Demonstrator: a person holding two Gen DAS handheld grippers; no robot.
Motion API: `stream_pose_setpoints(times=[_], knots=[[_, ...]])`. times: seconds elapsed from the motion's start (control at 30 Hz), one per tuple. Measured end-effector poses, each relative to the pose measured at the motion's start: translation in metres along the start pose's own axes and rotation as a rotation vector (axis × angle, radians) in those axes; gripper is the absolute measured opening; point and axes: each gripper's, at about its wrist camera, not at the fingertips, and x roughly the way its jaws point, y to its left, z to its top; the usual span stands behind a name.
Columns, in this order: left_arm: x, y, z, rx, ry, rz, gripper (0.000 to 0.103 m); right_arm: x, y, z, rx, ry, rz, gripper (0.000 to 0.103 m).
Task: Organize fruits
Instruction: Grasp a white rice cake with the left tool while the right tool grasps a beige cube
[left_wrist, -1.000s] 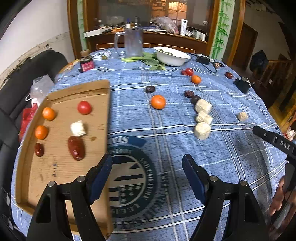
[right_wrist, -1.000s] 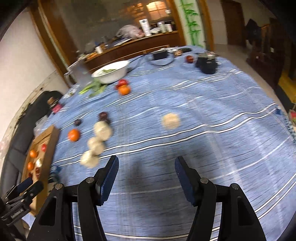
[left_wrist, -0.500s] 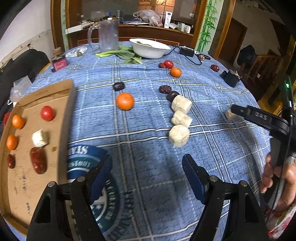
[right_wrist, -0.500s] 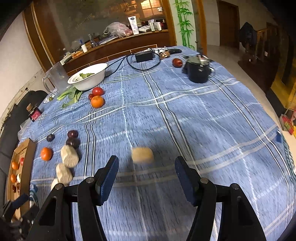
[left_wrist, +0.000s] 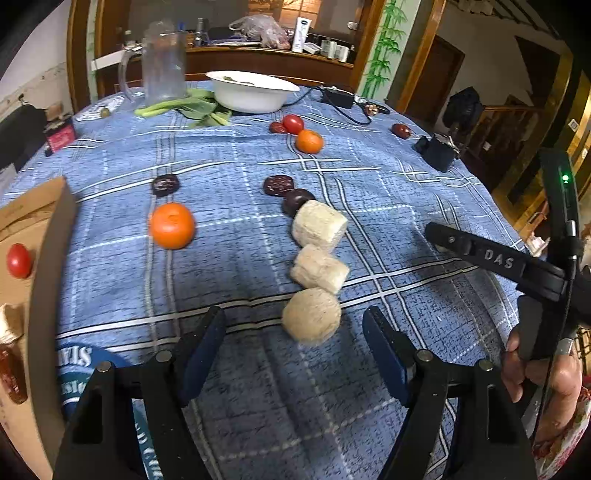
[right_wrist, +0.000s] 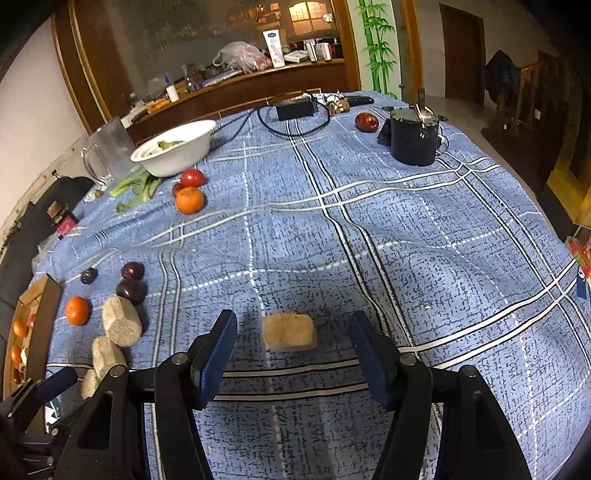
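Left wrist view: the left gripper (left_wrist: 293, 350), jaws wide and just narrowed, is aimed at a round beige fibrous chunk (left_wrist: 311, 314) lower centre; descent and closing are needed next.

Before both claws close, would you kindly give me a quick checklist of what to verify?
1. Left claw open: ok.
2. Nearest pale chunk lies between the left fingers, untouched: ok.
3. Right claw open: ok.
4. Lone pale block centred between the right fingers: ok.
5. Middle chunk touches the nearest one: not ok, may be nudged.
6. Free space in cardboard tray: cannot tell.
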Motion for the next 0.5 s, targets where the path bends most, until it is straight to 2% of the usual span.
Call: stream_pose_setpoints(times=[0.17, 0.2, 0.23, 0.27, 0.33, 0.4, 0.43, 0.5], knots=[[0.0048, -0.0041, 0.0008, 0.026, -0.009, 0.008, 0.065, 0.0012, 0.0062, -0.0014, -0.043, 0.004, -0.033, 0.067], [0.0044, -0.0041, 0.0002, 0.027, -0.016, 0.018, 0.061, 0.0015, 0.0065, -0.0016, -0.047, 0.004, -0.034, 0.067], [0.004, -0.004, -0.0006, 0.028, -0.022, 0.027, 0.054, 0.0013, 0.007, -0.0019, -0.051, 0.003, -0.03, 0.066], [0.0032, -0.0039, -0.0013, 0.027, -0.029, 0.034, 0.048, 0.0012, 0.0069, -0.002, -0.053, 0.003, -0.028, 0.06], [0.0019, -0.0033, -0.0025, 0.022, -0.036, -0.008, 0.03, 0.0009, 0.0073, -0.003, -0.06, 0.0, -0.032, 0.052], [0.0009, -0.0042, -0.0042, 0.025, -0.042, -0.008, 0.03, 0.0001, 0.0066, -0.0038, -0.059, -0.002, -0.029, 0.046], [0.0001, -0.0046, -0.0047, 0.027, -0.046, -0.007, 0.03, -0.0003, 0.0055, -0.004, -0.056, -0.003, -0.024, 0.04], [-0.0018, -0.0045, -0.0052, 0.028, -0.055, -0.008, 0.03, -0.0012, 0.0033, -0.004, -0.047, -0.005, -0.019, 0.038]])
